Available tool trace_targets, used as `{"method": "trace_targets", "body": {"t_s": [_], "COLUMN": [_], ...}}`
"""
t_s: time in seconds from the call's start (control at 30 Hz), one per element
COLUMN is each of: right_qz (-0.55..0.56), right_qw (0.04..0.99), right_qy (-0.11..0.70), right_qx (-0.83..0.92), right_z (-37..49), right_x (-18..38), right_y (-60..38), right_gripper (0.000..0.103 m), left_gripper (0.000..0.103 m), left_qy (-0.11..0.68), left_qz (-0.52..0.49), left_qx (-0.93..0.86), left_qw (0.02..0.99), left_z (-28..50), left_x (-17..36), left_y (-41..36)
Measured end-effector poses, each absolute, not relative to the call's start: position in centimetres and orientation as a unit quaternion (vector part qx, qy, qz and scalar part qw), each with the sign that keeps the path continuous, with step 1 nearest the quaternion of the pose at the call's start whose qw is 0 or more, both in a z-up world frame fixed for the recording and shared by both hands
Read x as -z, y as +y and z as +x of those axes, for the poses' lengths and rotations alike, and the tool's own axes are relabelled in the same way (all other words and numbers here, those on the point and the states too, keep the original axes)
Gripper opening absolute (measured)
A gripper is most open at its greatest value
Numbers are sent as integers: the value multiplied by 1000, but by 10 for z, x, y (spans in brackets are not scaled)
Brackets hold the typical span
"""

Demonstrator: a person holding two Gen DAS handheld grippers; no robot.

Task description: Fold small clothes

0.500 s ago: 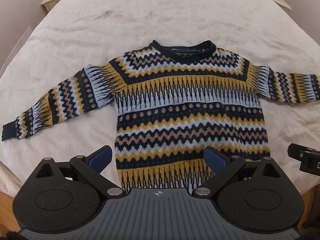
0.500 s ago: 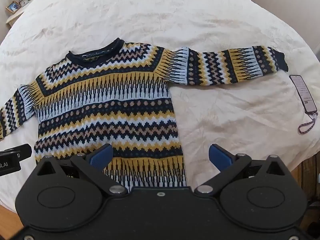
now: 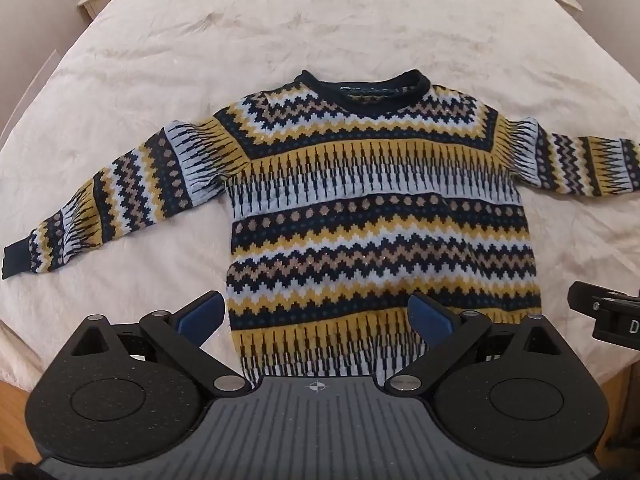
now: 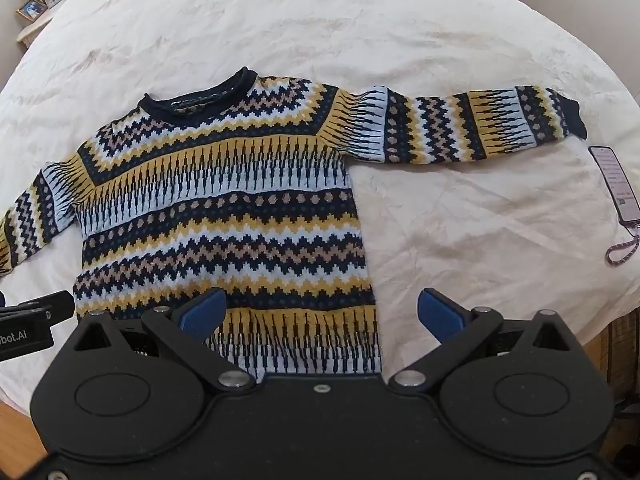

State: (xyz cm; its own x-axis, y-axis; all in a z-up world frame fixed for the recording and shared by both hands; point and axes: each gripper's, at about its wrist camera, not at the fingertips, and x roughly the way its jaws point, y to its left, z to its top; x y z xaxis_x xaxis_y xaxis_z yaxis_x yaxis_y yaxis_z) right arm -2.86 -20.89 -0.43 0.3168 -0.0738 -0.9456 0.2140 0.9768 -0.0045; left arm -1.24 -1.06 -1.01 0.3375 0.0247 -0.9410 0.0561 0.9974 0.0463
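Both tools (image 3: 316,314) (image 4: 322,312) wide open, tilted steeply down over flat sweater (image 3: 376,216).

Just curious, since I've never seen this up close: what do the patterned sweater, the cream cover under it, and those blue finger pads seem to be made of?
The sweater looks like knitted yarn, matte: stepped zigzag bands show stitches. The bed cover seems a soft, fuzzy fabric, with brushed-looking creases. The blue pads look like textured rubber or plastic; I can't tell which.
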Motion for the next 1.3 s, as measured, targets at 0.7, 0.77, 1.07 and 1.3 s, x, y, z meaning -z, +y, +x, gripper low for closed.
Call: {"method": "trace_targets", "body": {"t_s": [0.7, 0.77, 1.07, 1.3], "right_qz": [57, 57, 56, 56], "right_qw": [805, 805, 804, 804], "right_qy": [585, 585, 586, 587], "right_qx": [82, 82, 80, 79], "right_z": [-28, -28, -30, -28], "right_x": [7, 8, 8, 8], "right_y": [-201, -201, -194, -194], "right_gripper": [102, 102, 102, 102], "left_gripper": [100, 100, 100, 100], "left_qy": [585, 585, 585, 583], "left_qz": [30, 30, 32, 31], "left_qx": [13, 12, 13, 12], "left_qw": [810, 810, 810, 812], "left_z": [-5, -5, -7, -10], "left_x": [9, 9, 9, 8], "left_y": [2, 2, 5, 6]}}
